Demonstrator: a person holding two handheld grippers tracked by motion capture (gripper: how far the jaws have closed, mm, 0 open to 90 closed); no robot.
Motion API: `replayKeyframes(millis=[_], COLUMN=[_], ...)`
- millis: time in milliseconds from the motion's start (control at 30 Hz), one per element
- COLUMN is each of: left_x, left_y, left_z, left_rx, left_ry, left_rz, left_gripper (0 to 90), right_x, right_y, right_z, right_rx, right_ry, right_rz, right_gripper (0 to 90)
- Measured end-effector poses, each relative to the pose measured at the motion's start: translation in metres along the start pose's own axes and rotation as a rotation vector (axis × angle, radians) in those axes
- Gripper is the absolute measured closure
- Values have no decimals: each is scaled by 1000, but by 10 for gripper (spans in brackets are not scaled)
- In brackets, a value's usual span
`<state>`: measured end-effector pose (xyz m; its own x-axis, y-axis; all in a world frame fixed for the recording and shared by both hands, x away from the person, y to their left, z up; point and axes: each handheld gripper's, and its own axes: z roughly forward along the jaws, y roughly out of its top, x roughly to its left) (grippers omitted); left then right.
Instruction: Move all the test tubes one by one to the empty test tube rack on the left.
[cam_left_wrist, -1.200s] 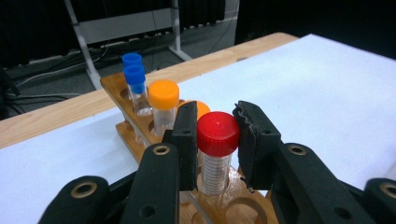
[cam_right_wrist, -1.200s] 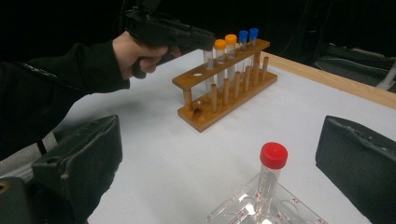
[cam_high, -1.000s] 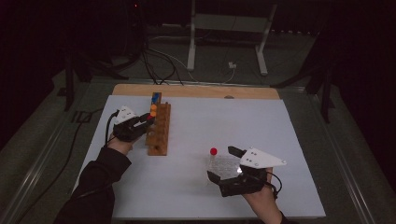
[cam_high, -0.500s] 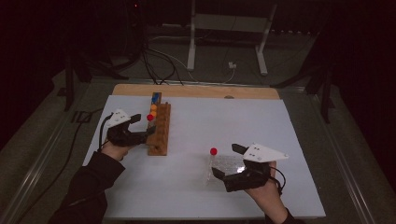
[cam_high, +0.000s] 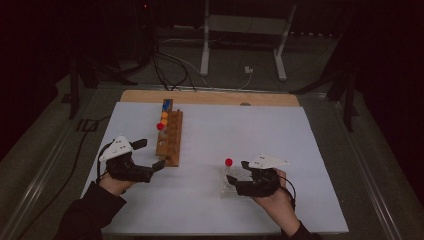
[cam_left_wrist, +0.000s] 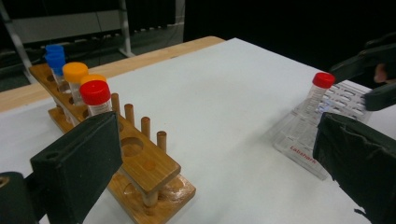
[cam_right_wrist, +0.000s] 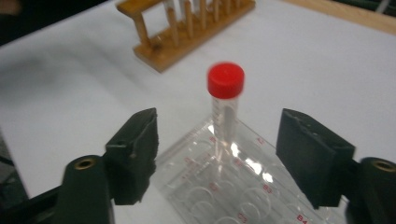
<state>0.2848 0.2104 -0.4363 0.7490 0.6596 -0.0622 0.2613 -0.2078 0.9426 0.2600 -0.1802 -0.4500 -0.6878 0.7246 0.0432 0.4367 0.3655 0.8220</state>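
Note:
A wooden rack (cam_high: 170, 137) (cam_left_wrist: 135, 154) holds a red-capped tube (cam_high: 160, 126) (cam_left_wrist: 95, 95) beside orange- and blue-capped tubes. My left gripper (cam_high: 152, 154) (cam_left_wrist: 219, 163) sits just left of the rack's near end. Its jaws have just been opening and stand wide with nothing between them. A clear plastic rack (cam_high: 231, 186) (cam_right_wrist: 224, 186) carries one upright red-capped tube (cam_high: 228, 162) (cam_right_wrist: 225, 93). My right gripper (cam_high: 235, 176) (cam_right_wrist: 219, 128) straddles that tube. Its jaws have just been closing, and a gap remains on both sides of the tube.
The white mat (cam_high: 260, 135) lies bare between the two racks. A wooden board edge (cam_high: 210, 97) runs along its far side. Metal stand legs (cam_high: 205, 55) and cables (cam_high: 170, 70) lie on the floor beyond the table.
My left gripper opened, left the red-capped tube in the wooden rack and drew back toward the near left. My right gripper sank over the clear rack, its jaws narrowing around the tube.

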Motion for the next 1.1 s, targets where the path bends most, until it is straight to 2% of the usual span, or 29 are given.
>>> replayKeyframes(millis=[300, 667, 833, 967, 1100], left_x=[-5, -8, -9, -10, -13], left_y=[-5, -5, -5, -4, -2], left_z=[3, 6, 7, 7, 6], left_rx=[31, 43, 49, 50, 48], left_ry=[-25, -41, -48, -52, -69], left_rz=[8, 20, 21, 23, 27], left_gripper=[22, 22, 22, 22, 22], right_x=[-2, 0, 1, 2, 6], right_y=[2, 3, 6, 13, 21], right_z=[18, 32, 24, 9, -6], right_rx=[79, 109, 78, 33, -1], right_ry=[-22, -44, -53, -49, -50], right_rz=[-11, -28, -40, -43, -69], right_gripper=[575, 747, 754, 754, 754])
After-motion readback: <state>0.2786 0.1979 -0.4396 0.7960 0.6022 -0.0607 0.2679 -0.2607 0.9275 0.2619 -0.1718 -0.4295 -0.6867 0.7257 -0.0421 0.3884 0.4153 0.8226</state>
